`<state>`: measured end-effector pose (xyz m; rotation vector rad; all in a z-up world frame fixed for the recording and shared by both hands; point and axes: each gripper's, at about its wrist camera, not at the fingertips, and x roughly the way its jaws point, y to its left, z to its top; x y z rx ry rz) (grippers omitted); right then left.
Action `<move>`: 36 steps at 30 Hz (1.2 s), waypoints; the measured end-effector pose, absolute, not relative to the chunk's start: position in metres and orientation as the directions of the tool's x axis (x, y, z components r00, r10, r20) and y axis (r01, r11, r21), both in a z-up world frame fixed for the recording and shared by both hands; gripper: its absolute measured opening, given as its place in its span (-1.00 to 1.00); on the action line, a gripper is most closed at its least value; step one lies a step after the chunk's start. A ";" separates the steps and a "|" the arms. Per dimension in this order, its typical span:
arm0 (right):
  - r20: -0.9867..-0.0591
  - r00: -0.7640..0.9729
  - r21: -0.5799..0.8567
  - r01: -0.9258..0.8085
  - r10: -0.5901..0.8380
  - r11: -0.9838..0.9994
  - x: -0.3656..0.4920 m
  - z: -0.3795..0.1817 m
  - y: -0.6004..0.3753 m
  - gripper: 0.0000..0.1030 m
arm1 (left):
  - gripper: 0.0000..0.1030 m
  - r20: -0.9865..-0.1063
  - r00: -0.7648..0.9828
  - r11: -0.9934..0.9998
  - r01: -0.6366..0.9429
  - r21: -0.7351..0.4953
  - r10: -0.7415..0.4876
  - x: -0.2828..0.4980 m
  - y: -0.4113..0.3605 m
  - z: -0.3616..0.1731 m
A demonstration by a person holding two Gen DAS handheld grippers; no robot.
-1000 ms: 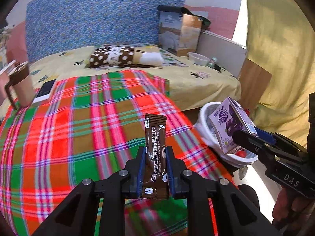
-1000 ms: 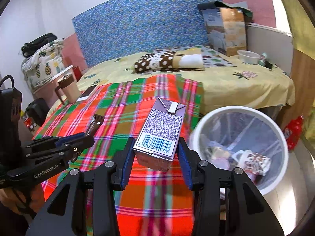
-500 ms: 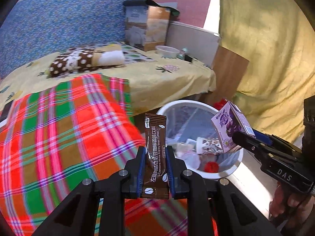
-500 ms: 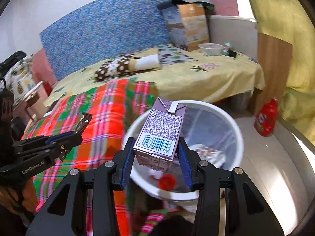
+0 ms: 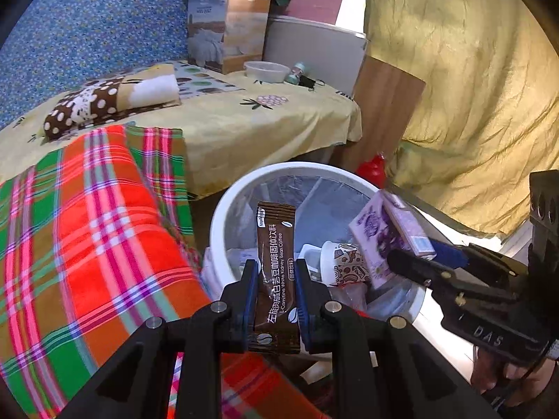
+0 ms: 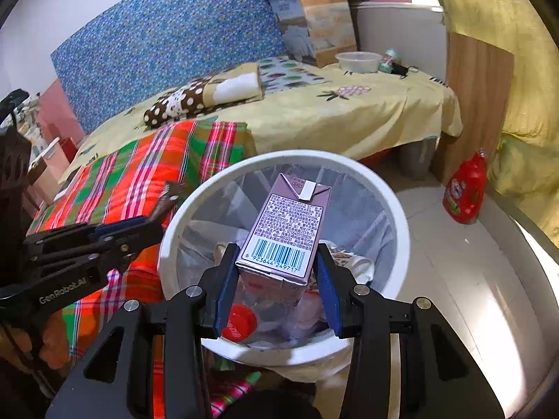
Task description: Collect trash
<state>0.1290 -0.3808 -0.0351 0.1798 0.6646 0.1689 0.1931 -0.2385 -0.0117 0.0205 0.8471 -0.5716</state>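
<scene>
My left gripper (image 5: 274, 269) is shut on a brown coffee sachet (image 5: 276, 244), held upright over the near rim of the white trash bin (image 5: 223, 216). My right gripper (image 6: 276, 255) is shut on a purple drink carton (image 6: 290, 220), barcode side up, above the bin's opening (image 6: 394, 202). In the left wrist view the carton (image 5: 374, 241) hangs over the bin's right side. From the right wrist view the left gripper (image 6: 157, 223) sits at the bin's left edge with the sachet's tip (image 6: 167, 199) showing. Inside the bin lie a paper cup (image 5: 339, 265) and a red cap (image 6: 239, 321).
A red-green plaid blanket (image 5: 87, 227) covers the bed beside the bin on the left. A red bottle (image 6: 466, 192) stands on the floor to the right, near a wooden board (image 6: 475, 104) and a yellow curtain (image 5: 471, 87).
Both grippers have swung from over the plaid blanket to over the bin, each still holding its item. The bin now fills the middle of both views.
</scene>
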 end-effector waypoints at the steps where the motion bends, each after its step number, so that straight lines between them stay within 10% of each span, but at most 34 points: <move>1: -0.598 0.772 0.216 -0.102 0.215 0.971 0.130 -0.037 -0.380 -0.12 | -0.60 -0.713 0.509 0.843 0.492 -0.218 -0.482 0.195 -0.241 -0.014; 9: -0.588 0.779 0.229 -0.101 0.220 0.968 0.128 -0.037 -0.390 -0.12 | -0.33 -0.703 0.489 0.818 0.523 -0.238 -0.517 0.193 -0.248 -0.018; 36: -0.513 0.842 0.161 -0.101 0.171 0.982 0.058 -0.008 -0.357 -0.12 | -0.33 -0.658 0.593 0.868 0.453 -0.203 -0.463 0.105 -0.189 0.022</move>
